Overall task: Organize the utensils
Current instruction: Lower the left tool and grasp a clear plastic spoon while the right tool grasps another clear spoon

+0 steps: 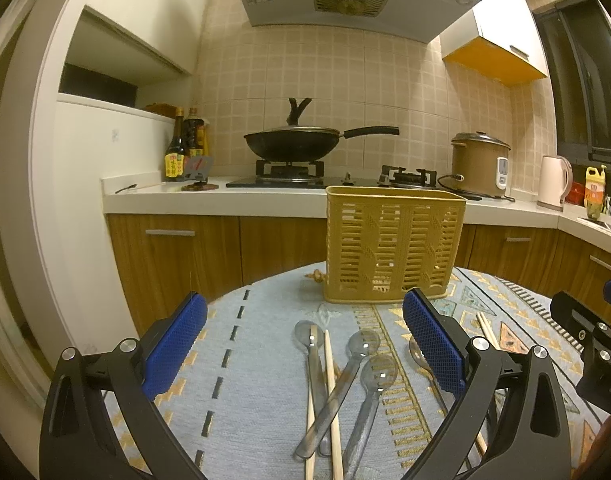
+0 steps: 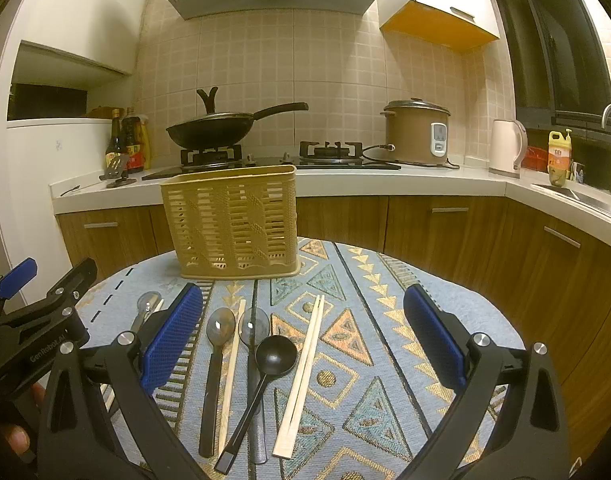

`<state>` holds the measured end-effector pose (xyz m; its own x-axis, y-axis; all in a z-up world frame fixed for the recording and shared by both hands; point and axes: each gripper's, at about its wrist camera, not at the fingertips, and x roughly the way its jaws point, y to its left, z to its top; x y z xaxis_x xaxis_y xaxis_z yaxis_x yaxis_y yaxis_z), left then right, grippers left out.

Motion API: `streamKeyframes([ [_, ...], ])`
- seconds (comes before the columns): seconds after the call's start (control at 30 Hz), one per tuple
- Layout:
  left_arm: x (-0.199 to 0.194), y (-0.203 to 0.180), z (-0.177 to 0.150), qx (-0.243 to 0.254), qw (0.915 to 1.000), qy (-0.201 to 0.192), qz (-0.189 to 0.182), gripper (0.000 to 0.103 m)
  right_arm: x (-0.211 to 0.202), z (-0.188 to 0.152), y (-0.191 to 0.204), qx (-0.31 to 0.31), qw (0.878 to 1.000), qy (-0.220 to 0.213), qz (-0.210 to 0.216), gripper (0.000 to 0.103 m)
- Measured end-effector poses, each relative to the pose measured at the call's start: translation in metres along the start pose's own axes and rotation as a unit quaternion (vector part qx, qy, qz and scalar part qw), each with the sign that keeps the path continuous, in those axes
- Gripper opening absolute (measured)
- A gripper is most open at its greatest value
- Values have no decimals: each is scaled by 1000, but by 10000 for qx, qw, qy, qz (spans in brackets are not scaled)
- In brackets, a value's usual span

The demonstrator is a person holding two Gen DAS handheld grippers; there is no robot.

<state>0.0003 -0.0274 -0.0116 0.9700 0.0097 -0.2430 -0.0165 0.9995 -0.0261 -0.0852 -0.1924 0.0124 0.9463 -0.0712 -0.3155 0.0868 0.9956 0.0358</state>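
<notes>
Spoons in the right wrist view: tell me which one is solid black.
The black spoon, its bowl beside the paired chopsticks; the other spoons have see-through bowls.

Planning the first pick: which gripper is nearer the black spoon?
Right. The black spoon lies between the open right gripper's fingers, just ahead. The left gripper sits farther left, over the clear spoons.

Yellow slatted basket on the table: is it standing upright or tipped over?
Upright. The basket stands on its base on the patterned tablecloth, open rim facing up. No utensil shows through its slats; all lie in front.
</notes>
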Motion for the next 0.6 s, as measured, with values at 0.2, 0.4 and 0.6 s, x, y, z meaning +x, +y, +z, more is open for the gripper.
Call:
streamKeyframes([
  [0.2, 0, 0, 0, -5, 10000, 28, 12, 95, 1, 0, 0, 1, 10000, 26, -20, 96],
  [0.4, 1, 16, 0, -278, 9993, 260, -56, 95, 2, 0, -5, 256, 9996, -4, -154, 96],
  [0.6, 18, 56, 4, -430, 9948, 907, -192, 95, 8, 0, -12, 473, 9985, 176, -230, 96],
])
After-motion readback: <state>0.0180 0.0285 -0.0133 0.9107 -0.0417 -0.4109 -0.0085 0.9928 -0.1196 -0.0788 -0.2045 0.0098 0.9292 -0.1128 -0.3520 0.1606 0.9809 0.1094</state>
